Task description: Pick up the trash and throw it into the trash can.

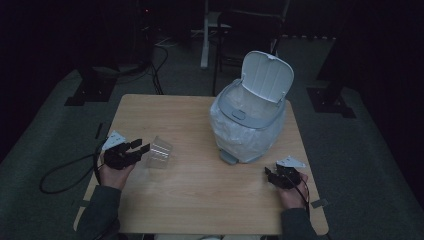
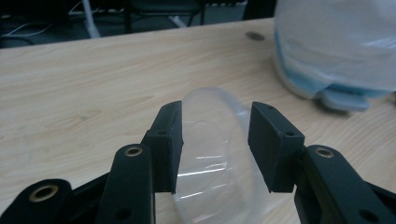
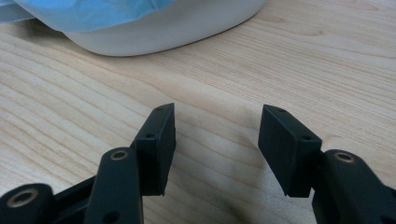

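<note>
A clear plastic cup [image 1: 160,151] lies on its side on the left half of the wooden table [image 1: 200,200]. My left gripper [image 1: 141,145] is open, its jaws standing on either side of the cup [image 2: 212,154], close against its walls; whether they touch it I cannot tell. A white bin [image 1: 250,122] lined with a plastic bag stands at the centre right with its lid [image 1: 267,75] raised. My right gripper [image 1: 269,173] rests low near the bin's base [image 3: 154,32], open, with bare wood between its jaws.
The bag-wrapped bin [image 2: 336,51] sits to the right of and beyond the cup. Cables trail off the table's left edge [image 1: 95,165]. A chair and stand legs are on the dark floor behind the table.
</note>
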{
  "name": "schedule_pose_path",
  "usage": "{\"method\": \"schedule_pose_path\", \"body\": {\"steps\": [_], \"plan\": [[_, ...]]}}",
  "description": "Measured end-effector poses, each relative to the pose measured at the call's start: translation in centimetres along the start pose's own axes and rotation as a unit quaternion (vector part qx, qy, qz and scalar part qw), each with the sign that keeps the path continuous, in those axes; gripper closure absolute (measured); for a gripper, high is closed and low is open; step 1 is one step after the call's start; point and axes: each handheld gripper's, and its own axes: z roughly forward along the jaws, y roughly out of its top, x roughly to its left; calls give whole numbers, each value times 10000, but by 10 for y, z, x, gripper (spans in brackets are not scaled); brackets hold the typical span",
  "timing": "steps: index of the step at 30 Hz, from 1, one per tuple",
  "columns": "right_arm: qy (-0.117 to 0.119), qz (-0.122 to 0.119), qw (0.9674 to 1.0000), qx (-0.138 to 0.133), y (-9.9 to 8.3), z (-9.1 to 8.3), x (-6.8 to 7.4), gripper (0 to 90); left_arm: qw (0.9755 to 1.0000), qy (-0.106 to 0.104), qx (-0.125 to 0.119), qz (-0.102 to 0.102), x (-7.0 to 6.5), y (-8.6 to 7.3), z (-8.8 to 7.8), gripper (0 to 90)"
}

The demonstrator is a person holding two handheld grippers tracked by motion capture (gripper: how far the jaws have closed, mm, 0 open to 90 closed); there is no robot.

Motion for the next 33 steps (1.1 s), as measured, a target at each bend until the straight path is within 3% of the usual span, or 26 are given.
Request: {"method": "schedule_pose_path", "body": {"steps": [3,5,10,15,16,24,33], "plan": [[10,0,10000,5,0,0,0,455,9996,-279,-66,39,-4,2,2,539],[9,-13,10000,5,0,0,1,455,9993,-356,-4,78,-6,1,6,526],[21,-13,10000,4,0,0,1,455,9984,-340,440,73,-2,-7,26,522],[17,-4,10000,8,0,0,1,454,9965,-375,737,108,0,-14,39,571],[19,4,10000,10,0,0,1,453,9962,-374,774,136,-1,-15,41,620],[7,1,10000,10,0,0,1,452,9951,-317,900,273,-2,-19,47,768],[21,19,10000,10,0,0,1,448,9960,-158,828,308,-2,-20,46,810]]}}
